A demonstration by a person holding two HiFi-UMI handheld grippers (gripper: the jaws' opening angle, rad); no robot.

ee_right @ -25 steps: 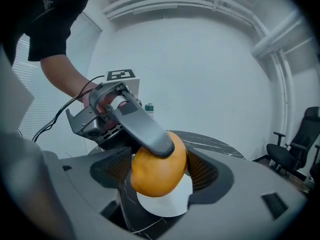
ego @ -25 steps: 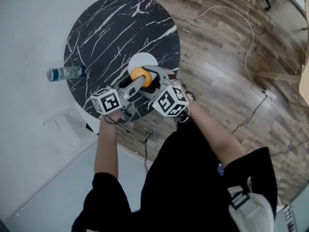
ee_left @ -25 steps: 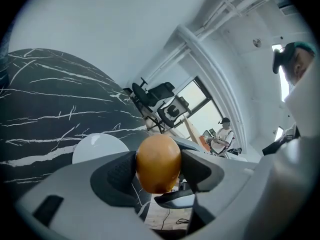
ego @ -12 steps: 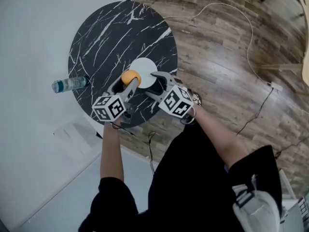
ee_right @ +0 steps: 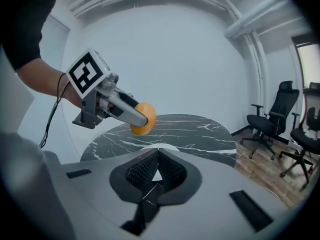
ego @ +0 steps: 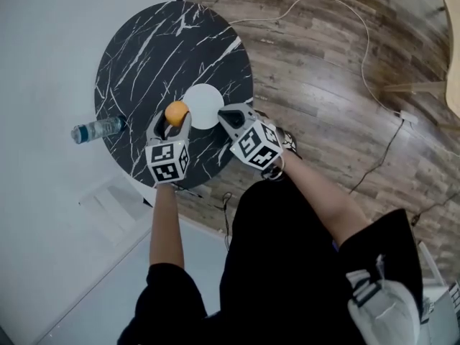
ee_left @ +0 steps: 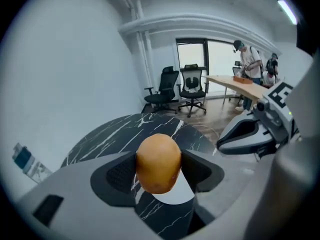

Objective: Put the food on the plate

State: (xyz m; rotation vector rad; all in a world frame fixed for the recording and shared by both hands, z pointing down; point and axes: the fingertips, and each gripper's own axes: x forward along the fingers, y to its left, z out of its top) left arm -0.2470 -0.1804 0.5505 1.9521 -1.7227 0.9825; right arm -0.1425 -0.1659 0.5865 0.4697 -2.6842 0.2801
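**My right claw (ego: pixel 225 113) has shut empty, and my left claw (ego: pixel 170 123) has the orange (ego: pixel 176 112).**
My right claw's jaws have just been closing and now meet with nothing between them, the tip just beside the plate's (ego: pixel 205 106) right rim. My left claw stands wide, its pads pressed on either side of the orange. A second ago the orange hung over the plate; now it hangs just beside the plate's left rim, above the table (ego: pixel 165 49) towards its near edge. So I judge the placing is not yet done and falls to my left claw alone. I count one orange, one bare plate, one table, two claws and one bottle (ego: pixel 97 129) at the table's left edge.
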